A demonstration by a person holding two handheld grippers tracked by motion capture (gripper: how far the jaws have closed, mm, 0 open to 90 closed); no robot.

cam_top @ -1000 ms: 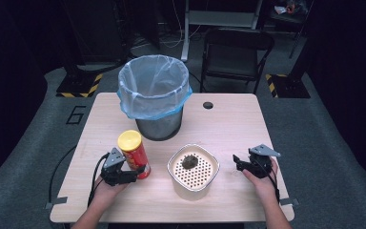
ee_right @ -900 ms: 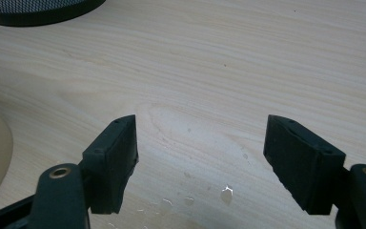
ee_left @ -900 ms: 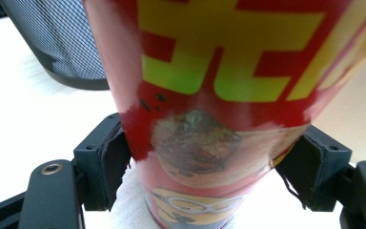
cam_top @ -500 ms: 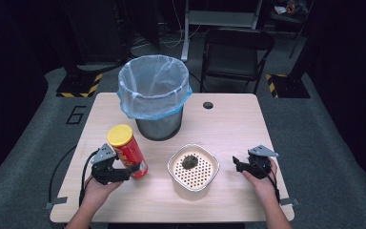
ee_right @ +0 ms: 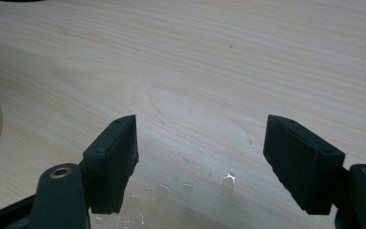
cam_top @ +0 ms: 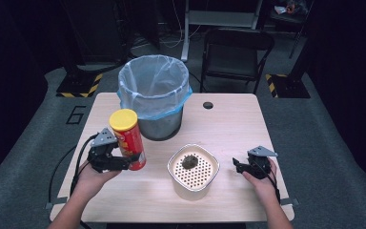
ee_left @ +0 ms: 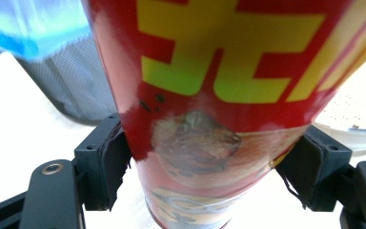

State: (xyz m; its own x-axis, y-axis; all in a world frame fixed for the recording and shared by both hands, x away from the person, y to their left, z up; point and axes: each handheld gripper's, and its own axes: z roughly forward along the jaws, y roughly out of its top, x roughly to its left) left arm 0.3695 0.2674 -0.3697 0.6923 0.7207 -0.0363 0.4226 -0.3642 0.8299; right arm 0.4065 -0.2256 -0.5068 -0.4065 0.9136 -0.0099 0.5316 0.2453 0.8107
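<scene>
A red chip can [cam_top: 128, 138] with a yellow lid is tilted and lifted above the table's left side, and my left gripper [cam_top: 124, 160] is shut on its lower part. In the left gripper view the can [ee_left: 209, 95] sits tight between both black jaws. A grey bin [cam_top: 155, 95] lined with a pale blue bag stands behind it. A white perforated bowl [cam_top: 193, 171] holds a dark lump [cam_top: 189, 162]. My right gripper [cam_top: 238, 166] rests open at the right, and its own view has bare wood between the jaws [ee_right: 200, 162].
The wooden table [cam_top: 228, 124] has a dark round hole [cam_top: 208, 105] near its far edge. A black folding chair [cam_top: 238, 52] stands behind the table. Cables trail from the left gripper off the table's left edge.
The left gripper has lifted the chip can off the table, tilted it and carried it up and slightly left. The right gripper has stayed put.
</scene>
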